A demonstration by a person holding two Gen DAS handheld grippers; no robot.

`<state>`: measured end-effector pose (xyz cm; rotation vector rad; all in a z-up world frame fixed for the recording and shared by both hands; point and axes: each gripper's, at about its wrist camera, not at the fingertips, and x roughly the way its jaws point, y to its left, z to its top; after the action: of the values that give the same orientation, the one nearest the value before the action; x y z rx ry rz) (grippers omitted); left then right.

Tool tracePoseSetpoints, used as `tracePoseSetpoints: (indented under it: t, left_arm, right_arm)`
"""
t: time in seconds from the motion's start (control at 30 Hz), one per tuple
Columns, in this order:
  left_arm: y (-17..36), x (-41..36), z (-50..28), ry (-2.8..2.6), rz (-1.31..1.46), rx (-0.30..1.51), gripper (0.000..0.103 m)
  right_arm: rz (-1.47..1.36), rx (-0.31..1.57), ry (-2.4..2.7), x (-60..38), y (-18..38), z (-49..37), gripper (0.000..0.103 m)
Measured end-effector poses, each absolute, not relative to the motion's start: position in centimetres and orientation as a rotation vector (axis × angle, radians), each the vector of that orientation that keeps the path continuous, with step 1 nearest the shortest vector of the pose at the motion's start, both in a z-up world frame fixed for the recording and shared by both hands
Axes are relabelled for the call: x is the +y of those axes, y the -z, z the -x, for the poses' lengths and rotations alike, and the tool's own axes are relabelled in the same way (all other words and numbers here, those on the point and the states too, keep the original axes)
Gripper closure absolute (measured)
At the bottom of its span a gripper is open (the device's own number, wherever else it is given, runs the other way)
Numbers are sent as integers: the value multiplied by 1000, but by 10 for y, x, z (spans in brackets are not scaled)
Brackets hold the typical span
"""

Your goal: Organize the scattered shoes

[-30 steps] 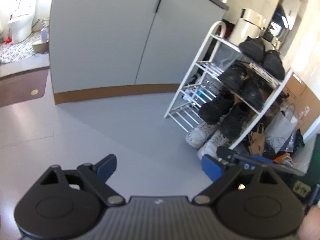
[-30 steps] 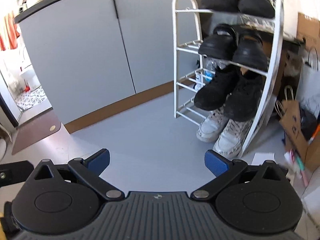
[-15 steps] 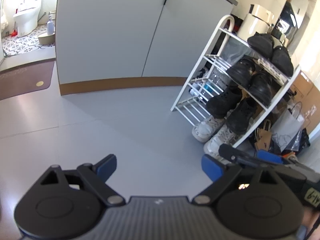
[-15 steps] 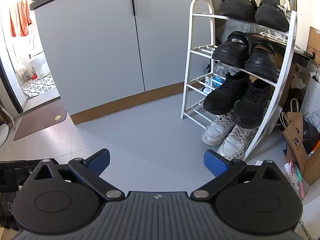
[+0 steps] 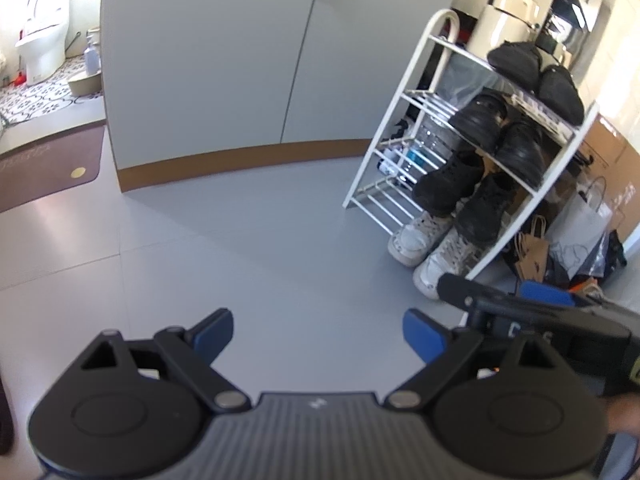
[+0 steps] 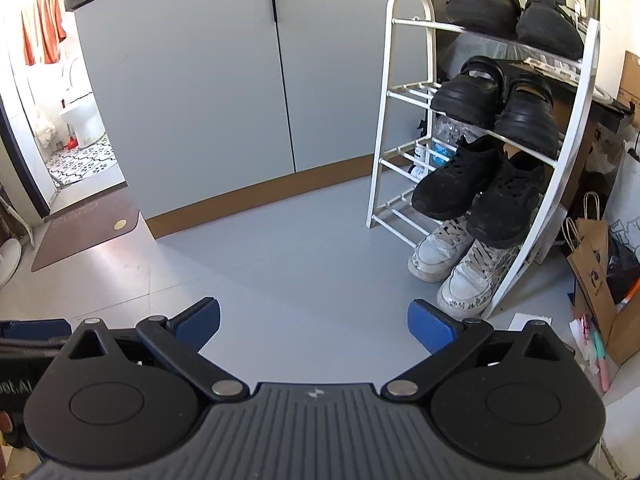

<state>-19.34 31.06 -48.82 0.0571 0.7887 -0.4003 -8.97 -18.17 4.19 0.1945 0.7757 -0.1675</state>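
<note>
far left in your right view there's a brown doormat (image 6: 86, 228) at a tiled bathroom doorway, toilet (image 6: 80, 120) behind it. next over, the grey cabinet (image 6: 248, 80) with a brown kickboard runs across the back. your left gripper (image 5: 318, 334) hangs over bare grey floor (image 5: 260, 248), blue pads spread wide, nothing between them. your right gripper (image 6: 314, 322) is the same: released, pads wide apart, empty, above the floor short of the rack. right of centre stands the white wire shoe rack (image 6: 402, 120), and all the shoes in view are on it, paired up on its right side: black slippers (image 6: 516, 16) on the top tier, black clogs (image 6: 496, 100) below, black sneakers (image 6: 480, 192) under those, white sneakers (image 6: 452, 264) at the bottom with toes poking out onto the floor. left half of the rack holds no shoes; a water bottle (image 6: 438, 148) shows through the bars. far right, paper bags (image 6: 596, 264) crowd beside the rack. in your left view the right gripper's body (image 5: 532, 320) sits low right, just in front of the white sneakers
</note>
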Motion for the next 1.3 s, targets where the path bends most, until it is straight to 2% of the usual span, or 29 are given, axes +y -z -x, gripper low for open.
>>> tracePoseSetpoints:
  t: [0.43, 0.7, 1.3]
  left_arm:
    - [484, 313, 201, 368, -114, 754, 10]
    - [474, 309, 211, 369, -195, 633, 10]
    - [477, 307, 212, 375, -177, 663, 11]
  right_arm:
    - [-190, 777, 173, -184, -39, 98, 1]
    - [-210, 760, 149, -181, -47, 104, 1]
    - [-226, 769, 157, -181, -41, 111, 1]
